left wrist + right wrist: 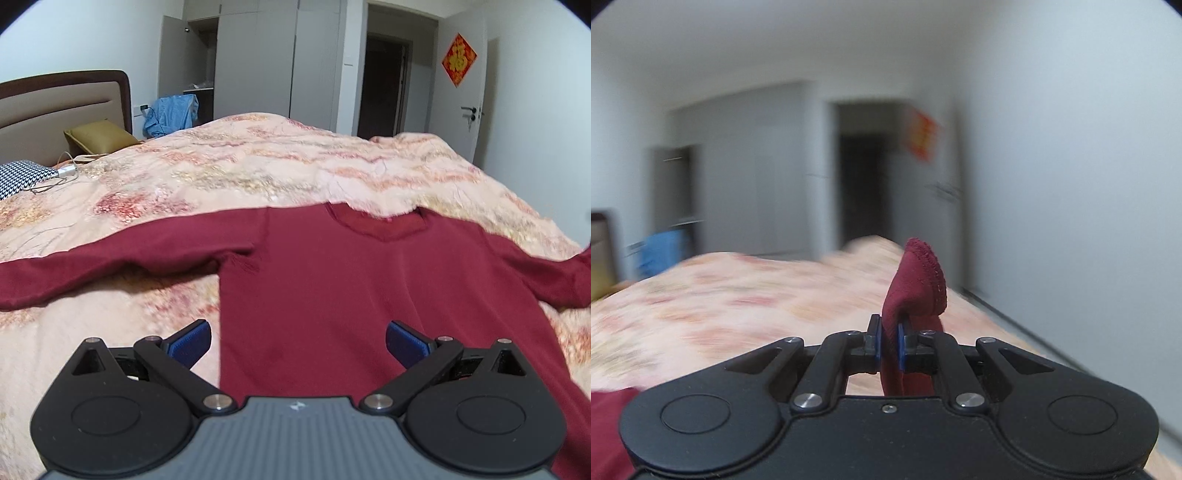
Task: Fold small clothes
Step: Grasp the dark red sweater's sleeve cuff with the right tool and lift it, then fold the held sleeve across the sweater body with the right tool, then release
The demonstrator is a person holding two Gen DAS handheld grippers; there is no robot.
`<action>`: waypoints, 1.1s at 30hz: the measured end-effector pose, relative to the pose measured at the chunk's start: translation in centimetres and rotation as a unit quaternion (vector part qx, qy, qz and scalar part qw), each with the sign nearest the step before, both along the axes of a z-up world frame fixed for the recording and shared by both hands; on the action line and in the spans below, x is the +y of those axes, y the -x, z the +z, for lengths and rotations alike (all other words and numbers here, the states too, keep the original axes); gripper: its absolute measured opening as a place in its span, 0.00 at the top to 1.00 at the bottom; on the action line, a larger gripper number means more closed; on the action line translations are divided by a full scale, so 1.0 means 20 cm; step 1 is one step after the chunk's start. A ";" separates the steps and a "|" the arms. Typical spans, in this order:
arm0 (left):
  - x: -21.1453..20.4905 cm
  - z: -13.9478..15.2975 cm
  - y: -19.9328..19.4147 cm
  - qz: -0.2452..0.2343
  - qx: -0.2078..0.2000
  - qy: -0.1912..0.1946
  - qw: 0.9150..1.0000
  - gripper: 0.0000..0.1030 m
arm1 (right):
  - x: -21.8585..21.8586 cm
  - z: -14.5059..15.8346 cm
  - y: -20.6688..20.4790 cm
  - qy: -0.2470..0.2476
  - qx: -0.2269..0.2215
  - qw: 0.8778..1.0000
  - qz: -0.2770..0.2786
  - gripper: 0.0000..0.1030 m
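Dark red long-sleeved shirt (332, 280) spread flat on the floral bedspread (221, 166) just ahead of and beneath the wide-open left gripper (298, 341), its stitched cuff (919, 280) pinched upright between the closed pads of the right gripper (889, 345)

The bed (258, 166) carries a peach floral quilt (129, 350). A maroon shirt (332, 295) lies flat near its foot edge, sleeves spread. At the head end: an olive pillow (99, 138), a houndstooth pillow (22, 177), a cable (55, 181).
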State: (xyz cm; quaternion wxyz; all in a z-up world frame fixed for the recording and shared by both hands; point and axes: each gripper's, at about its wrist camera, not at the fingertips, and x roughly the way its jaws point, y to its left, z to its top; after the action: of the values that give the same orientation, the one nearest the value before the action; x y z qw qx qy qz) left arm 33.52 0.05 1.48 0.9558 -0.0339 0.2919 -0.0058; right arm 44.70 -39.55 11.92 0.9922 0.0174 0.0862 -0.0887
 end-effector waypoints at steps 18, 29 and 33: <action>0.37 0.01 0.06 0.090 -0.016 0.020 0.996 0.00 | 1.61 -0.41 0.09 0.252 0.100 0.887 0.373 0.90; 0.31 0.01 -0.03 0.071 -0.065 0.064 0.993 0.00 | 1.17 -0.32 0.12 0.116 0.154 0.900 0.391 0.22; 0.20 -0.04 -0.15 0.044 -0.080 0.069 0.993 0.00 | 0.84 -0.29 0.01 0.046 0.172 0.936 0.304 0.15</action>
State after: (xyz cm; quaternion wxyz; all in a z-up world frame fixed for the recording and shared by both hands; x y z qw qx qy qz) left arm 36.53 4.08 0.64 0.9708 -0.1117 0.2117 0.0131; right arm 44.47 -22.82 6.10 0.9416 -0.0708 0.2524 0.2114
